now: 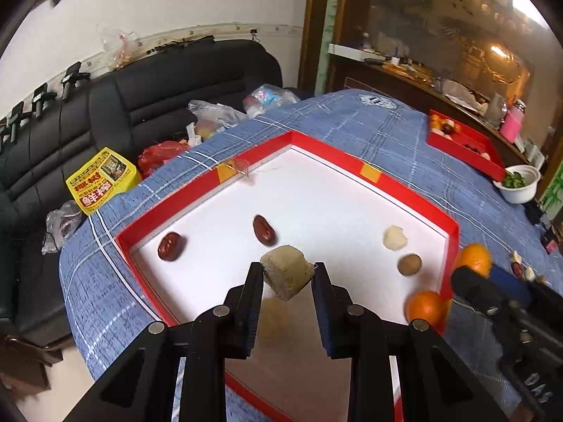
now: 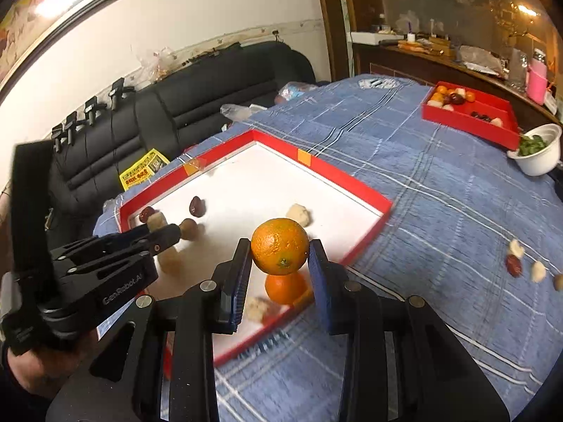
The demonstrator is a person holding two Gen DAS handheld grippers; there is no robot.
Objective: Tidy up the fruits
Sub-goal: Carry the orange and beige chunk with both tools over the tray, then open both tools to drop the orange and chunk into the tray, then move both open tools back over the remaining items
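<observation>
My left gripper (image 1: 287,269) is shut on a tan, cube-like fruit piece (image 1: 286,281), held above the white floor of a big red-rimmed tray (image 1: 352,161). In the tray lie two red dates (image 1: 171,246) (image 1: 264,230), a white lump (image 1: 395,236), a brown round fruit (image 1: 409,264) and an orange (image 1: 425,307) at the near right corner. My right gripper (image 2: 279,244) is shut on another orange (image 2: 280,246), held over the tray's (image 2: 337,176) near corner, above the resting orange (image 2: 285,287). In the right wrist view the left gripper (image 2: 163,234) shows at the left.
A smaller red tray (image 2: 468,116) with mixed fruits sits at the far right of the blue checked cloth. Beside it stands a white bowl (image 2: 538,154) of greens. Several loose fruits (image 2: 527,263) lie on the cloth at right. A black sofa (image 1: 140,98) with bags borders the table's left.
</observation>
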